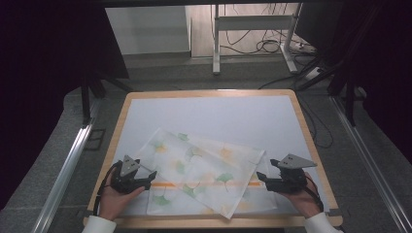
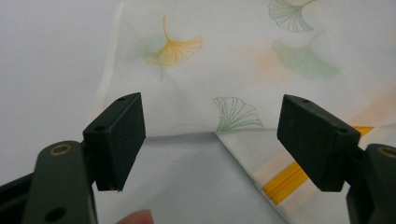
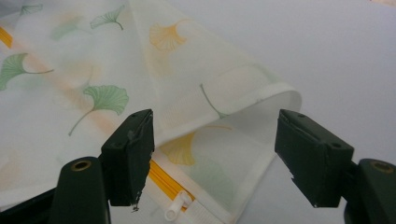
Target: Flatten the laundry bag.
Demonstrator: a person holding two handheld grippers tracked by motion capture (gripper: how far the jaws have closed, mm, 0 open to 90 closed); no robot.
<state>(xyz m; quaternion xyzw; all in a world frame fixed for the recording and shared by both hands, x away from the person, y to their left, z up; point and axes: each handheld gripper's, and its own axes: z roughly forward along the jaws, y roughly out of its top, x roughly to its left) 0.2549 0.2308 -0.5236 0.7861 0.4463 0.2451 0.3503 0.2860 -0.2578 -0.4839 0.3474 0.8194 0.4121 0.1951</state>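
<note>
White mesh printed with ginkgo leaves, the laundry bag (image 1: 201,177) lies loosely folded on the near half of the table (image 1: 214,114), its orange zipper (image 3: 166,179) toward the person, with the left gripper (image 1: 148,180) just off the bag's left edge and the right gripper (image 1: 262,180) at its right edge, both jaws wide and holding nothing.

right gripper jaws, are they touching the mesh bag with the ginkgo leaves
Apart. In the right gripper view the right gripper has its jaws wide open, one on each side of the mesh bag's folded corner, with open space between each jaw and the fabric.
</note>
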